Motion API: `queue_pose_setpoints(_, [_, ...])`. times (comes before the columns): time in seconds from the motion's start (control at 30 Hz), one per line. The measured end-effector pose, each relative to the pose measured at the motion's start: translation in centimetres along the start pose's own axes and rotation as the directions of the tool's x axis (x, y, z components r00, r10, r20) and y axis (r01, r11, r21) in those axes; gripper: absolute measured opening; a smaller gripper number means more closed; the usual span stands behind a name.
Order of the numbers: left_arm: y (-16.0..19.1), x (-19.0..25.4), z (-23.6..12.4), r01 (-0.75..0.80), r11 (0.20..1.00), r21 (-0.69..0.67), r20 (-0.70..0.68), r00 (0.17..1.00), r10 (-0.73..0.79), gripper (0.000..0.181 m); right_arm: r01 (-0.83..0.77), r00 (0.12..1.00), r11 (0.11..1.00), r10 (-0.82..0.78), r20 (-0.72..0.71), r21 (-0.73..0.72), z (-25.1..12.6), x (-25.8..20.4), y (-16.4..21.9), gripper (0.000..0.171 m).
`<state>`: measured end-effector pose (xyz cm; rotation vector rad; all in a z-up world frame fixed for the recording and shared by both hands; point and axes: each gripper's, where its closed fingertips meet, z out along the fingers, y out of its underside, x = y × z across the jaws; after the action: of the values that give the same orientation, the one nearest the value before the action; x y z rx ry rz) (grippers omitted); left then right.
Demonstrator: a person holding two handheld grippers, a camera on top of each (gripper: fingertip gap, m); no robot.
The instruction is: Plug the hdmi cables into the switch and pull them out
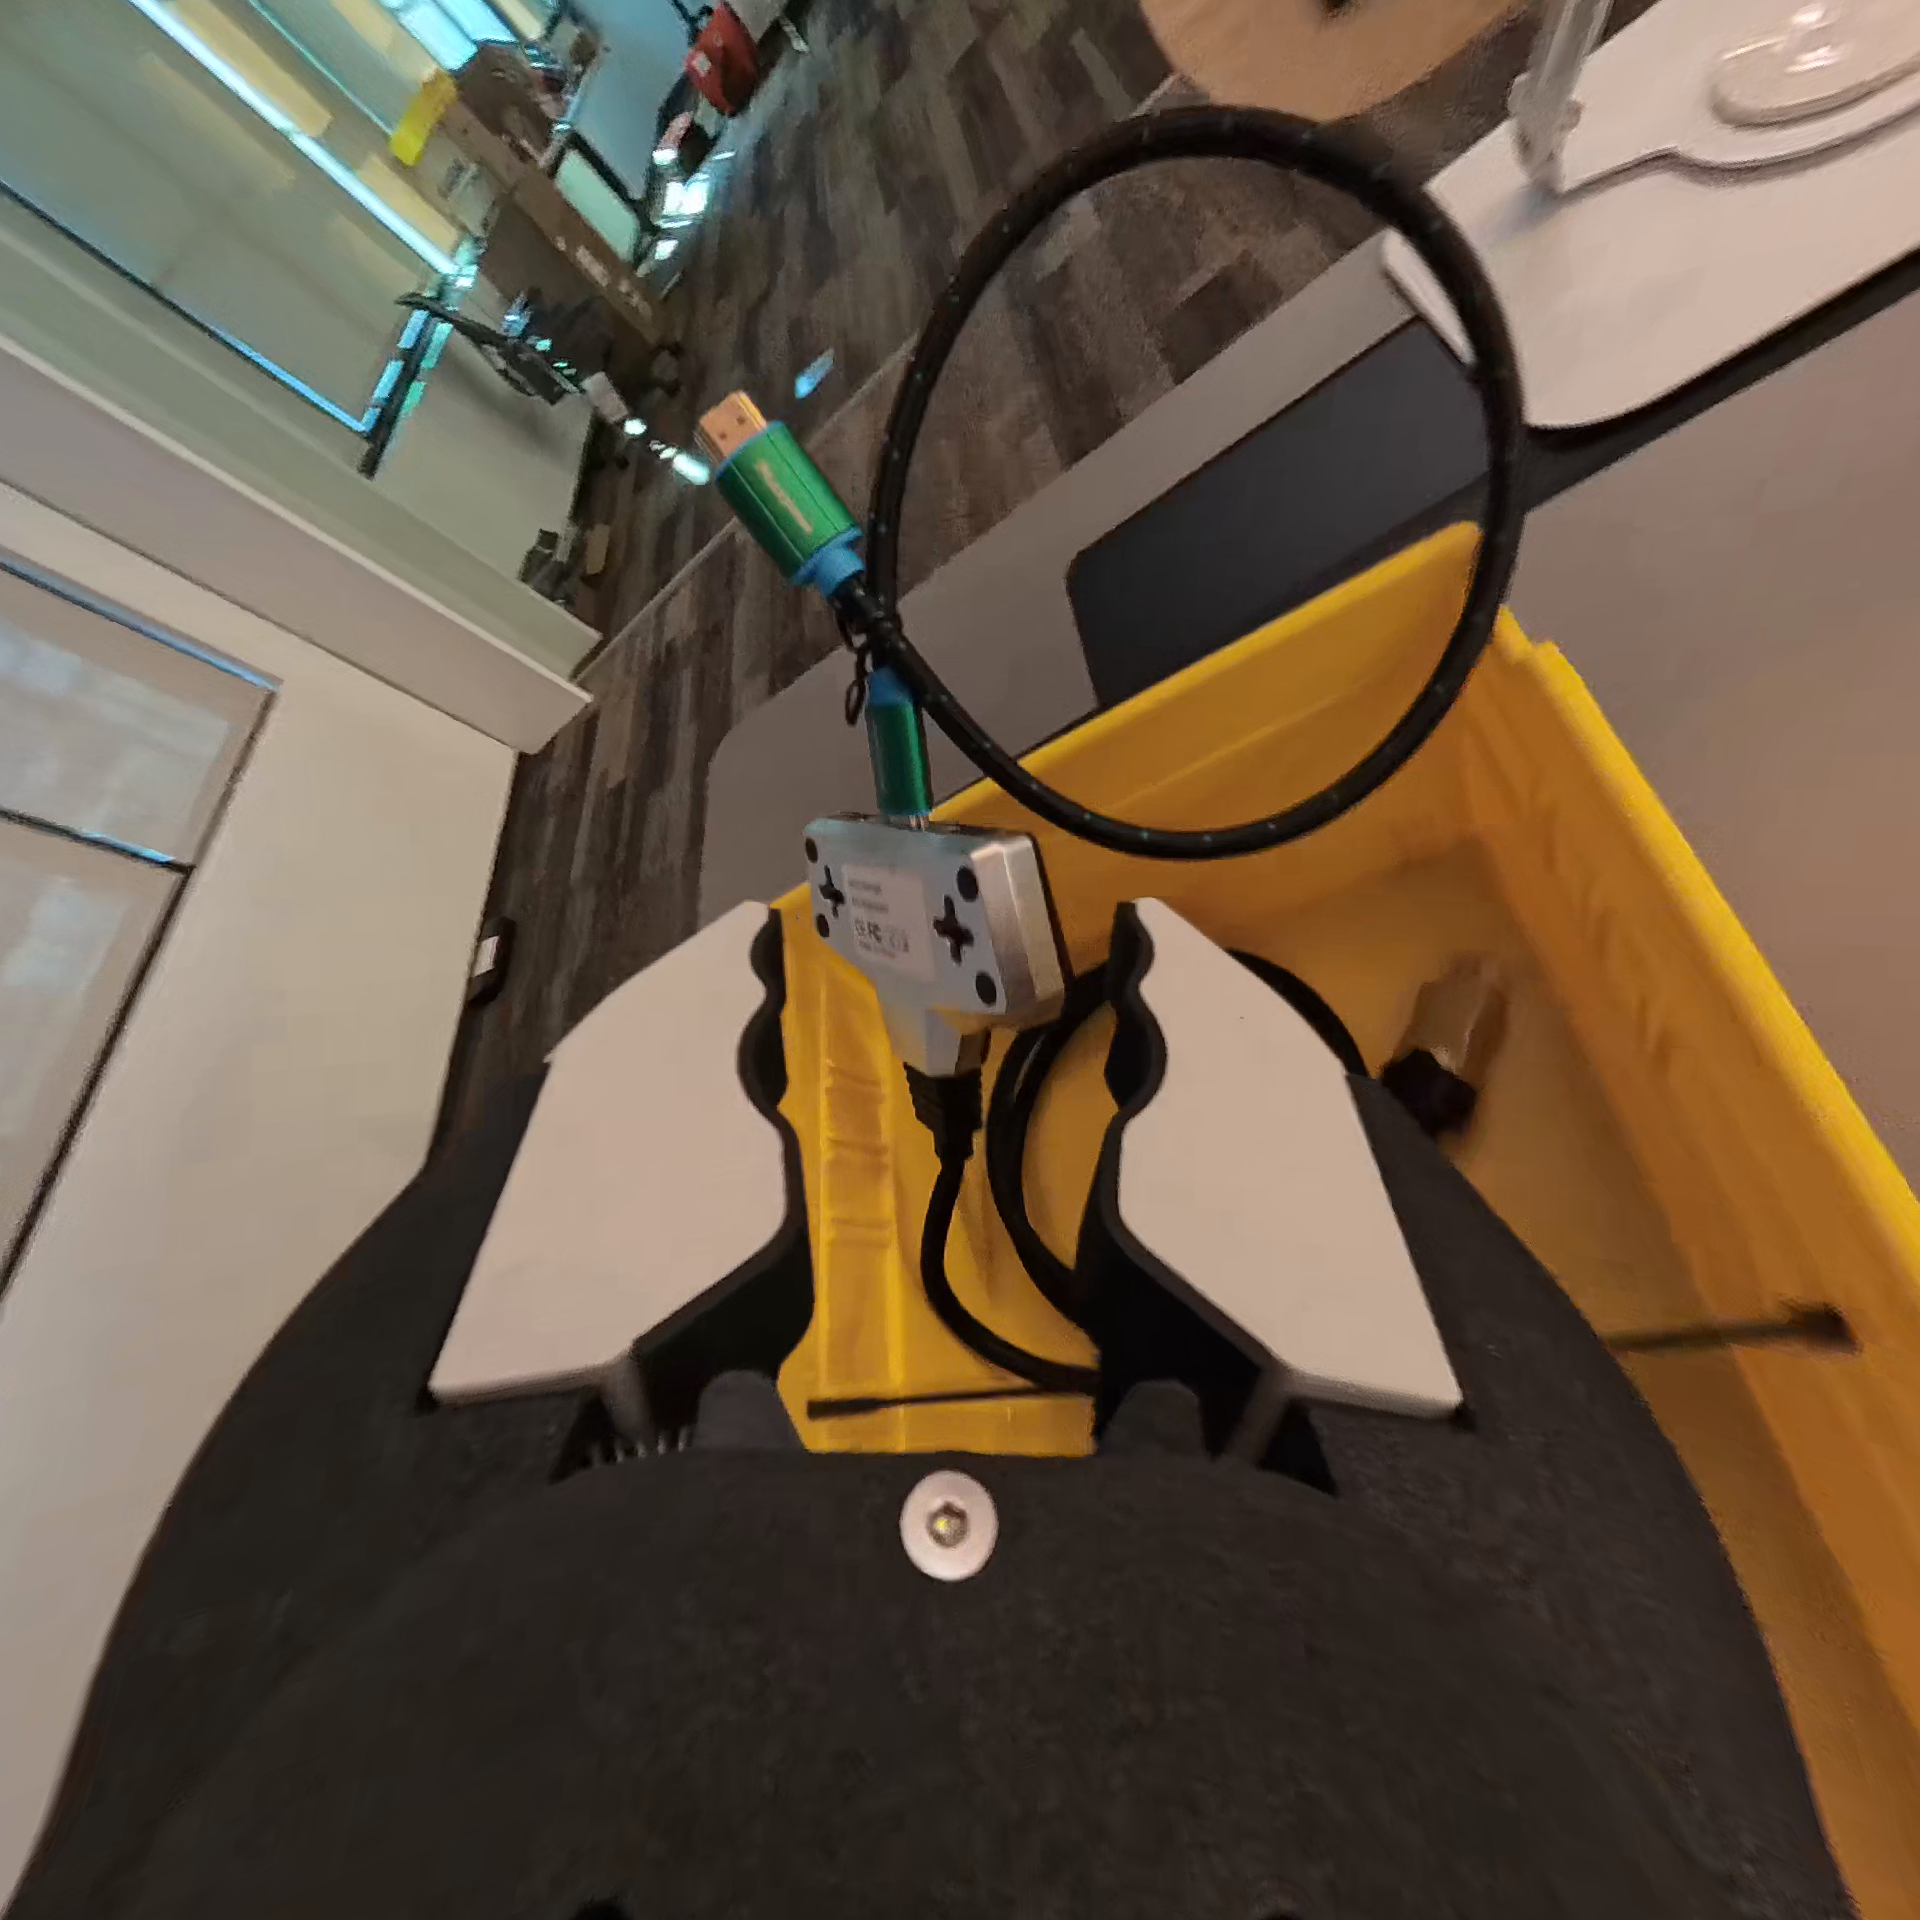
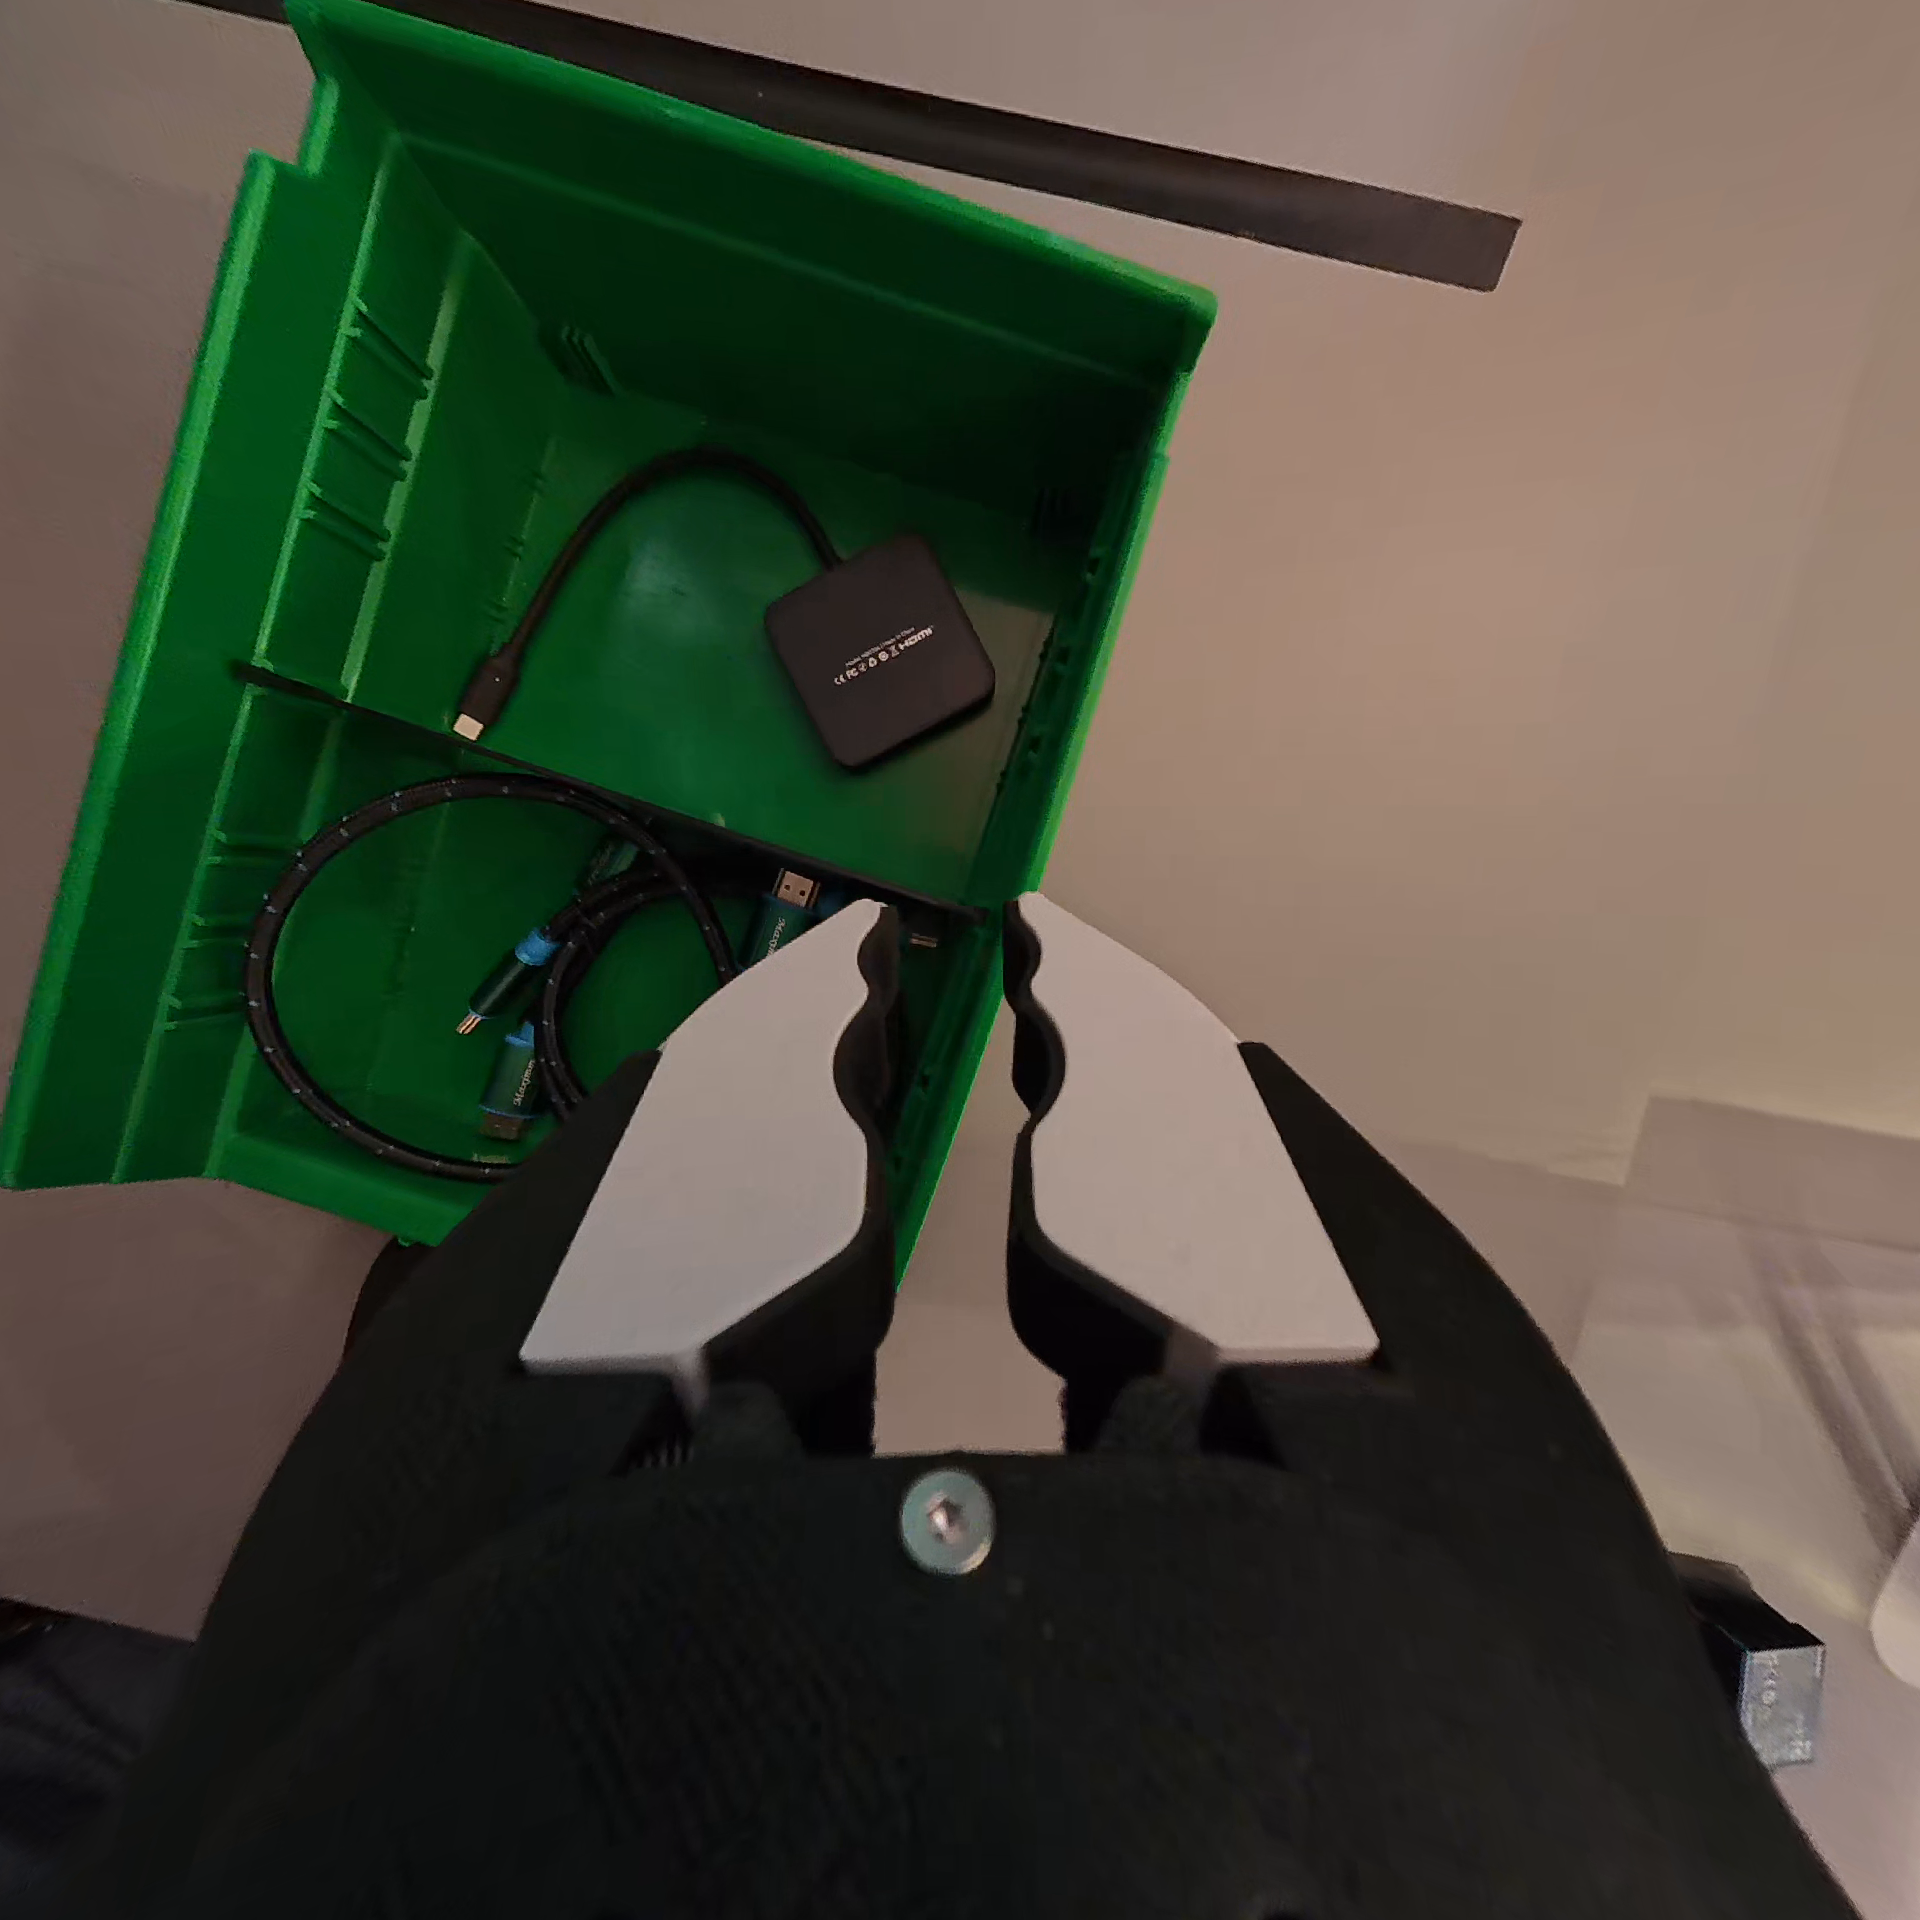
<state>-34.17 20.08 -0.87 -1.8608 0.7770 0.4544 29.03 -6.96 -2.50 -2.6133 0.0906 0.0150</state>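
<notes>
While the left gripper [image 1: 940, 1013] held the light, rigid switch [image 1: 930, 930] by its cord end, its braided cable [image 1: 1195, 499] looped stiffly; right gripper [image 2: 940, 914] jaws apart, empty; best hold: green plug [image 1: 899, 753].

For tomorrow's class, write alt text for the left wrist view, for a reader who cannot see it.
A silver HDMI switch hangs between the open fingers of the left claw, above a yellow bin. One green HDMI plug sits in its top; the braided black cable loops up to a free plug.
</notes>
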Motion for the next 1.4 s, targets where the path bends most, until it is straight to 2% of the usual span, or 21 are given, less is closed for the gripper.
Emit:
queue_pose_setpoints(0.1, [0.6,-0.1,1.7,-0.049,0.996,-0.075,0.101,0.993,0.057,0.061,0.008,1.000,1.000,-0.008,-0.003,-0.010,0.2,-0.1,0.1,0.022])
queue_pose_setpoints(0.27, [2.4,0.2,4.0,-0.028,0.967,-0.252,0.128,0.990,0.062,0.061,0.011,1.000,1.000,-0.011,-0.005,-0.018,0.4,-0.1,0.1,0.022])
queue_pose_setpoints(0.43, [3.3,0.1,5.0,-0.050,0.959,-0.278,0.139,0.986,0.092,0.043,0.026,1.000,0.999,-0.026,-0.004,-0.030,0.7,-0.3,-0.1,0.022])
queue_pose_setpoints(0.57, [2.9,-0.3,4.7,-0.022,0.970,-0.242,0.154,0.986,0.061,0.037,0.036,0.999,0.998,-0.037,-0.009,-0.047,1.0,-0.4,0.0,0.022])
queue_pose_setpoints(0.7, [1.3,-1.2,3.4,0.079,0.989,-0.123,0.144,0.988,-0.061,0.022,0.049,0.999,0.998,-0.050,-0.012,-0.048,1.0,-0.7,0.0,0.021])
queue_pose_setpoints(0.9, [-0.7,-2.3,1.2,0.119,0.993,0.000,0.139,0.983,-0.118,0.021,0.074,0.997,0.996,-0.076,-0.023,-0.055,1.0,-1.1,-0.1,0.021])
queue_pose_setpoints(1.07, [-4.1,-4.1,-3.1,0.141,0.975,0.170,0.145,0.975,-0.166,0.021,0.097,0.994,0.995,-0.098,-0.045,-0.036,0.5,-1.5,-0.6,0.021])
queue_pose_setpoints(1.17, [-7.2,-5.3,-7.4,0.155,0.926,0.344,0.123,0.970,-0.208,0.021,0.125,0.990,0.992,-0.125,-0.068,0.004,-0.3,-2.0,-1.4,0.021])
queue_pose_setpoints(1.27, [-10.5,-5.6,-12.8,0.161,0.825,0.541,0.061,0.972,-0.229,0.021,0.179,0.979,0.982,-0.171,-0.111,0.066,-1.5,-3.0,-2.6,0.020])
queue_pose_setpoints(1.4, [-13.4,-4.0,-18.7,0.140,0.688,0.713,-0.047,0.987,-0.152,0.021,0.302,0.948,0.934,-0.274,-0.159,0.192,-3.6,-6.0,-5.0,0.020])
